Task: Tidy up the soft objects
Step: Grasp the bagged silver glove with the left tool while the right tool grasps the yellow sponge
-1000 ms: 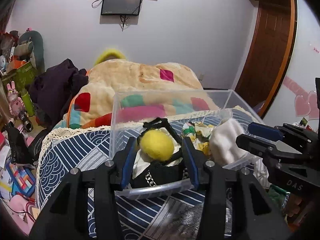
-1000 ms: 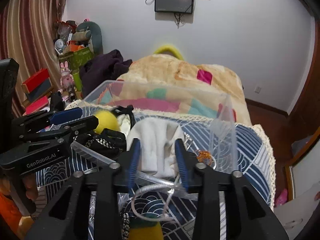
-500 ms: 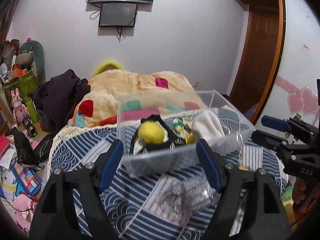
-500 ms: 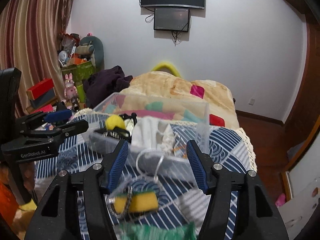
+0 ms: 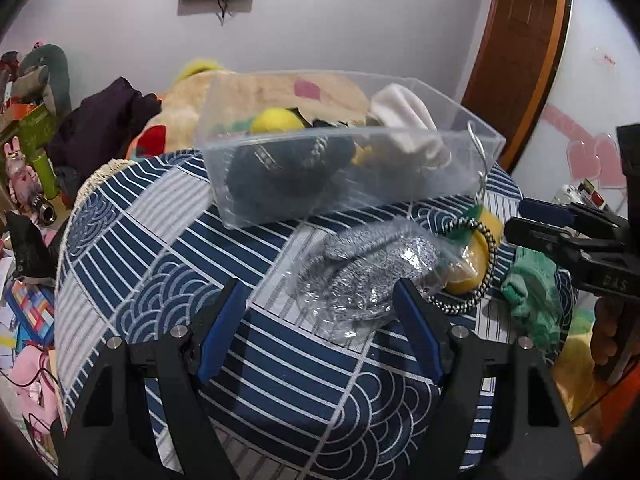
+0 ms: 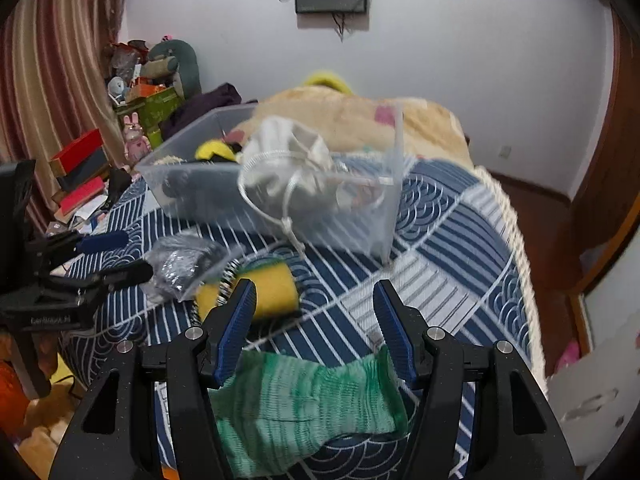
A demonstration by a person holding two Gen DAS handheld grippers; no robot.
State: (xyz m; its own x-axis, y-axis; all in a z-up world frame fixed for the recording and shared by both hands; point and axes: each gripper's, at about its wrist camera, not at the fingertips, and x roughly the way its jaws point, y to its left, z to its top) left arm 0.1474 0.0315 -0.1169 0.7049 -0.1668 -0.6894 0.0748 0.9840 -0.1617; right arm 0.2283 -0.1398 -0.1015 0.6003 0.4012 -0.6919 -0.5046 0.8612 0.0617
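Note:
A clear plastic bin [image 5: 460,120] [image 6: 192,184] stands on the blue patterned tablecloth and holds a yellow ball [image 5: 276,120], dark items and a white cloth [image 5: 404,112] [image 6: 288,148]. My left gripper [image 5: 320,316] is open and empty, with a clear bag of silvery material [image 5: 368,272] [image 6: 180,264] between its fingertips. A yellow sponge [image 5: 476,252] [image 6: 268,288] with a black-and-white cord lies beside it. My right gripper [image 6: 316,320] is open and empty above a green knitted cloth [image 6: 304,400] [image 5: 528,292].
The tablecloth [image 5: 160,252] covers a round table with a lace edge [image 6: 516,232]. A bed with a beige blanket [image 6: 424,120] lies behind. Clutter, toys and boxes [image 6: 80,168] fill the left side. A wooden door [image 5: 516,40] stands at the right.
Both grippers have opened wide, let go of the bin and pulled back toward the near table edge. The bag, sponge and green cloth have come into view.

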